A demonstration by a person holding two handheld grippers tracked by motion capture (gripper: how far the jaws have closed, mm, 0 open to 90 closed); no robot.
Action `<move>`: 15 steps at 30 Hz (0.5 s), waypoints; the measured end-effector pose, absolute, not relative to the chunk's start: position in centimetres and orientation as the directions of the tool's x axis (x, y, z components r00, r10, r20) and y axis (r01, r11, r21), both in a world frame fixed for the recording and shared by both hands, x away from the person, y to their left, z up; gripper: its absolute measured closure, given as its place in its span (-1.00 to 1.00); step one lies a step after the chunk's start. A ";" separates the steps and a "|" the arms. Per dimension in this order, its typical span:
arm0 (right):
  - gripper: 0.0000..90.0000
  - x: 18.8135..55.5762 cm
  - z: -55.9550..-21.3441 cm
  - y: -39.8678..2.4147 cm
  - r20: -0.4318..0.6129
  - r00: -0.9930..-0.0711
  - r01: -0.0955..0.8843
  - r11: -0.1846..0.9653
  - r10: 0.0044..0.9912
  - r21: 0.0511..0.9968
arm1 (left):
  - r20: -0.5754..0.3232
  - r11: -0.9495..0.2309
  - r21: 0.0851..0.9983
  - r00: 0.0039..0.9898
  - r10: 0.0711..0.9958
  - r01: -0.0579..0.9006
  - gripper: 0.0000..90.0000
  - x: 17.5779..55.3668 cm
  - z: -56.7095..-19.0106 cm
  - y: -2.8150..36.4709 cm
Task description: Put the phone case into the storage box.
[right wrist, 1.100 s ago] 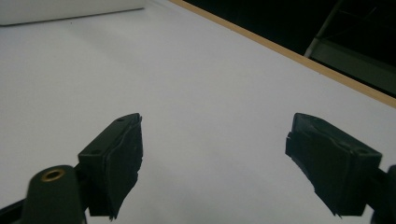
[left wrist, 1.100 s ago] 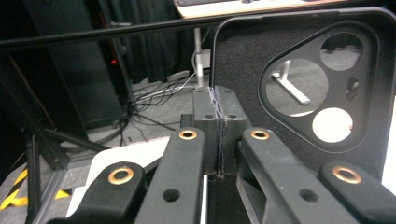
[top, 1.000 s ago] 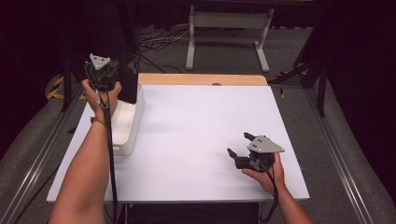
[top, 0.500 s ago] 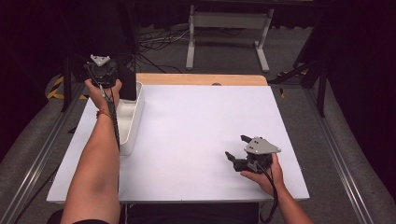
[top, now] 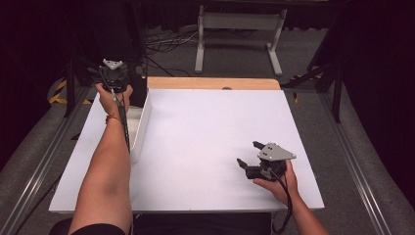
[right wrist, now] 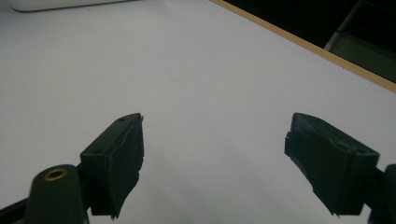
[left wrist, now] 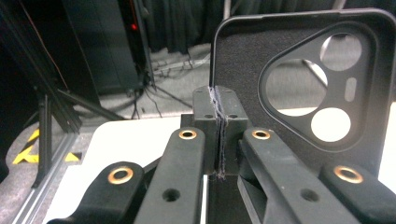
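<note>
My left gripper [top: 113, 73] is held up over the table's far left corner. Its jaws are shut [left wrist: 218, 107] on the edge of a black phone case [left wrist: 243, 60] with a triangular camera cutout. The case stands upright to the right of the jaws, its soft inner side facing the camera. In the high view the phone case [top: 139, 84] is a dark slab beside the hand. My right gripper [top: 247, 152] rests low over the white table [top: 205, 127] near the front right. It is open [right wrist: 212, 158], with bare table between its fingers.
A long white tray [top: 140, 125] lies along the table's left side, partly under the left forearm. A wooden strip [top: 210, 83] edges the far side. Dark stands, cables and a metal frame [top: 235, 29] stand on the floor beyond.
The left hand has risen and moved away with the case, and the forearm now covers more of the tray. The right gripper has slid slightly toward the near edge.
</note>
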State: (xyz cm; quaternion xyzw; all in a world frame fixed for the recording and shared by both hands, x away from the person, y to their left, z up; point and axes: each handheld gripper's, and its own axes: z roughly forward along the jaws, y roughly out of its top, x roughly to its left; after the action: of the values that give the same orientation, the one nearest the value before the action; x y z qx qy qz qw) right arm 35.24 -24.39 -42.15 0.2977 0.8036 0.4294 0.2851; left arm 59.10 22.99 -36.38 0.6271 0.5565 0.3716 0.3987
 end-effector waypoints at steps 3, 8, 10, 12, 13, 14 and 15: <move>-0.57 35.2 -42.2 -24.4 -0.202 -0.661 0.234 0.454 0.723 0.860 | 0.028 -0.074 0.908 0.117 0.993 0.412 0.98 59.2 -36.4 22.8; -0.56 35.2 -42.1 -24.3 -0.201 -0.663 0.232 0.453 0.721 0.861 | 0.036 -0.093 0.891 0.136 0.990 0.445 0.98 58.9 -36.4 23.0; -0.54 35.1 -42.0 -24.3 -0.202 -0.661 0.219 0.443 0.723 0.869 | 0.044 -0.104 0.886 0.140 0.989 0.453 0.98 58.8 -36.4 23.0; -0.55 35.0 -41.9 -24.3 -0.198 -0.660 0.215 0.435 0.724 0.874 | 0.072 -0.128 0.878 0.136 0.988 0.461 0.98 58.6 -36.3 23.0; -0.55 35.0 -41.9 -24.3 -0.198 -0.660 0.215 0.435 0.724 0.874 | 0.072 -0.128 0.878 0.136 0.988 0.461 0.98 58.6 -36.3 23.0; -0.56 35.0 -41.9 -24.2 -0.199 -0.662 0.217 0.439 0.722 0.872 | 0.079 -0.138 0.872 0.143 0.987 0.471 0.98 58.5 -36.3 23.0; -0.56 35.0 -42.0 -24.2 -0.201 -0.664 0.216 0.442 0.721 0.871 | 0.098 -0.155 0.862 0.141 0.985 0.483 0.98 58.6 -36.3 22.9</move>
State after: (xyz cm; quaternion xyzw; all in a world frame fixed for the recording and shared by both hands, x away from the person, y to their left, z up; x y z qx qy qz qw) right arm 35.04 -24.19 -41.96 0.2930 0.7990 0.4397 0.2869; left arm 58.56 22.93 -36.33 0.6696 0.5481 0.3591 0.3497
